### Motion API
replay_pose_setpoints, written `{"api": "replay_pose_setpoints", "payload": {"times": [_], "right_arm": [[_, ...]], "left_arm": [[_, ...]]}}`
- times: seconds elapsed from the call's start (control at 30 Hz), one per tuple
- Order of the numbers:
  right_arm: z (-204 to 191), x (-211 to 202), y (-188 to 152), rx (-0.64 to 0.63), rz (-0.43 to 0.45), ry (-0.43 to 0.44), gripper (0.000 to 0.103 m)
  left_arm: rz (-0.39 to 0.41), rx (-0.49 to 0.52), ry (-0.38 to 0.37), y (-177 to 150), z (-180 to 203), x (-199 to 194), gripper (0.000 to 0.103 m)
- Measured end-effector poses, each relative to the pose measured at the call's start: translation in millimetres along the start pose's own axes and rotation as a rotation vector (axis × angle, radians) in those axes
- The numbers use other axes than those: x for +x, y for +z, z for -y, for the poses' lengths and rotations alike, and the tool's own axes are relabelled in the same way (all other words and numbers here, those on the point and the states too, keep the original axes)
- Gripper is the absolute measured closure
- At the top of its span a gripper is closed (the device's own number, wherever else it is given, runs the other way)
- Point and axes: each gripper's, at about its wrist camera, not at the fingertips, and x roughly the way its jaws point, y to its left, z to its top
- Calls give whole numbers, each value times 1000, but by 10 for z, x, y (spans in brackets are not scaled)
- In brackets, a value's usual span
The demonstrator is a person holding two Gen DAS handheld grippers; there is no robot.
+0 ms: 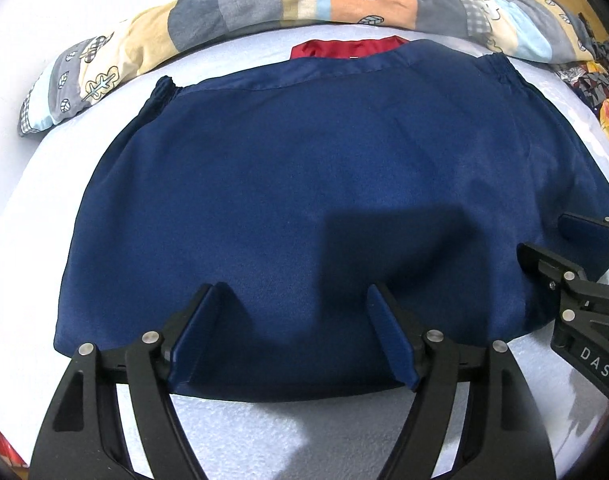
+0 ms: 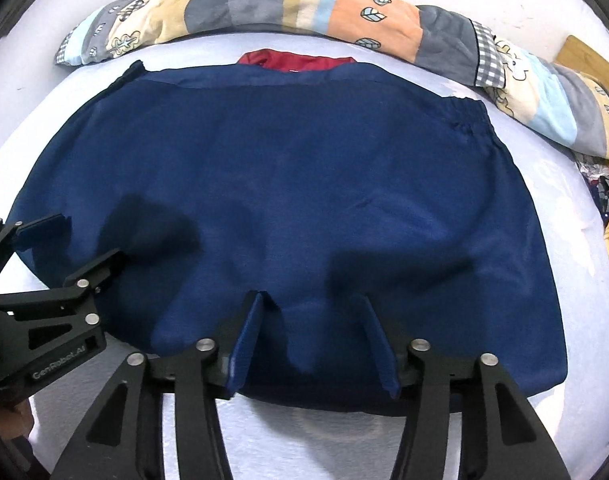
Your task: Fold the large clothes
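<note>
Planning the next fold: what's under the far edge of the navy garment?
A red fabric piece peeks out from beneath the navy garment at its far edge, on the white bed sheet. How far it extends underneath is covered, so I cannot tell.

A navy blue garment [image 2: 288,184] lies folded flat on a pale sheet [image 2: 584,320], a strip of red lining [image 2: 296,60] showing at its far edge. The right gripper [image 2: 312,312] hangs over the near hem, its blue-padded jaws apart and apparently gripping no cloth. The left gripper [image 2: 84,240] stands open at the left edge, and a rolled patchwork quilt [image 2: 304,4] lies beyond.
</note>
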Motion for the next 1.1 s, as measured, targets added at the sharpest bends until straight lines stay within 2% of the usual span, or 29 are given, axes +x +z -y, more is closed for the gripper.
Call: {"api": "replay_pose_setpoints", "payload": {"times": [0.1,0.17,0.27,0.33,0.4,0.43,0.53,0.6,0.77,0.93,1.1], "right_arm": [[16,-21,13,13,-2,7,49],[78,-110,48,56,36,45,49],[181,-227,117,99,91,43,47],[276,-164,128,123,61,35,47],[437,-26,103,203,-8,77,47],[516,57,79,249,-50,112,47],[572,59,82,281,-58,133,47],[543,-23,89,283,-32,118,47],[320,-302,118,201,77,124,47],[242,-289,120,165,68,120,47],[257,-274,107,163,63,116,47]], "left_arm": [[23,-7,15,32,-45,-47,26],[49,-37,54,56,-148,-84,26],[24,-108,82,47,-370,-21,26],[-20,-156,86,21,-523,72,25],[-30,-185,80,11,-592,103,23],[-30,-177,87,9,-581,102,22],[-8,-143,110,20,-484,54,23],[15,-133,97,45,-426,-1,23],[113,-43,155,102,-215,-190,23],[179,32,179,135,-89,-286,23],[183,45,170,149,-77,-286,23]]}}
